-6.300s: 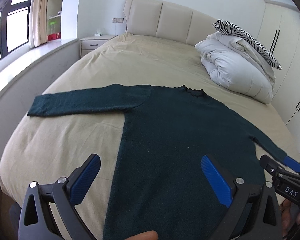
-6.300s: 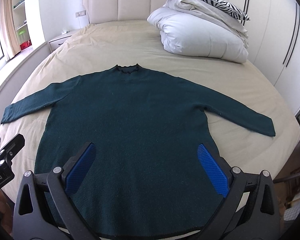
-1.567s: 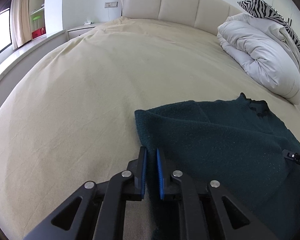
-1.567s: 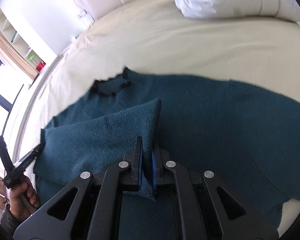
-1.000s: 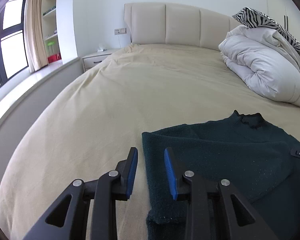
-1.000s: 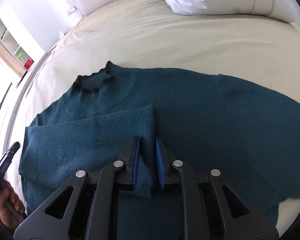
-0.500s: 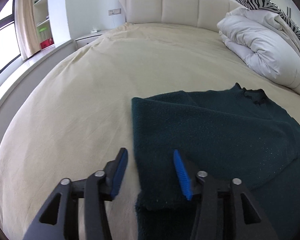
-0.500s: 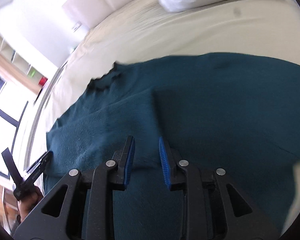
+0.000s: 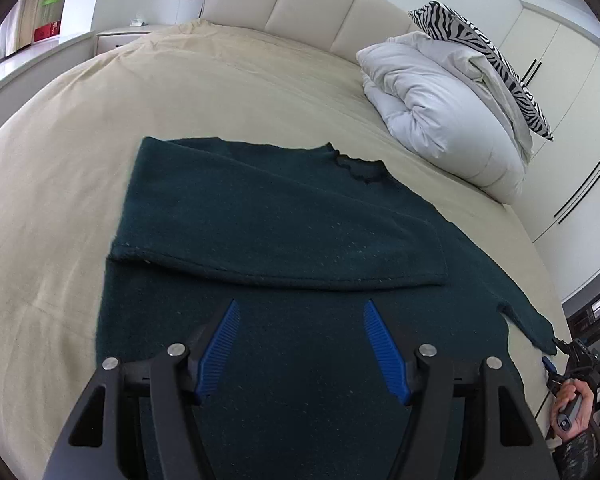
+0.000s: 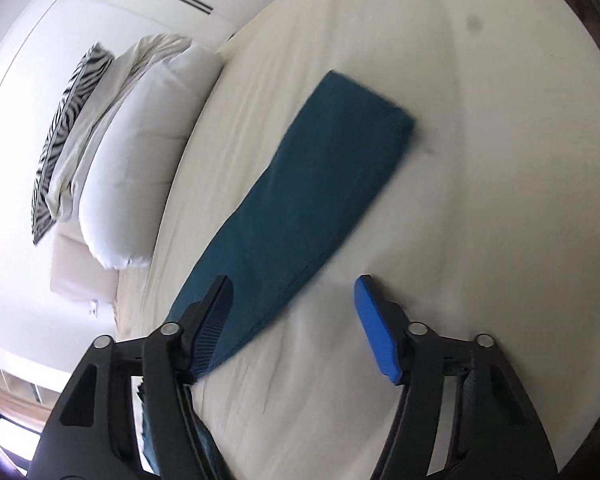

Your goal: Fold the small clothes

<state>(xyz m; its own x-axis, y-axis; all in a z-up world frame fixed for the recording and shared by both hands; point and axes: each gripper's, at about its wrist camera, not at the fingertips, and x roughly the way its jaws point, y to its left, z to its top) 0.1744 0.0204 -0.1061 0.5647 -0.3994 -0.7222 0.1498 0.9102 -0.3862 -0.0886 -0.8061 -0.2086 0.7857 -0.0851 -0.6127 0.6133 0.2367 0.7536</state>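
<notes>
A dark teal sweater (image 9: 284,240) lies flat on the beige bed (image 9: 60,168). Its left sleeve (image 9: 300,252) is folded across the chest. Its right sleeve (image 10: 312,200) still stretches out over the sheet toward the bed's edge. My left gripper (image 9: 300,344) is open and empty above the sweater's lower body. My right gripper (image 10: 292,320) is open and empty, tilted, just short of the right sleeve; it also shows far right in the left wrist view (image 9: 572,364), at the cuff.
A white folded duvet (image 9: 444,116) with a zebra pillow (image 9: 480,48) on top sits at the head of the bed; both show in the right wrist view (image 10: 136,148). A padded headboard (image 9: 300,8), a nightstand (image 9: 120,36) and white wardrobes (image 9: 572,80) stand around.
Both grippers let go of the folded left sleeve and opened wide. The left one drew back over the sweater's body. The right one swung away to the outstretched right sleeve.
</notes>
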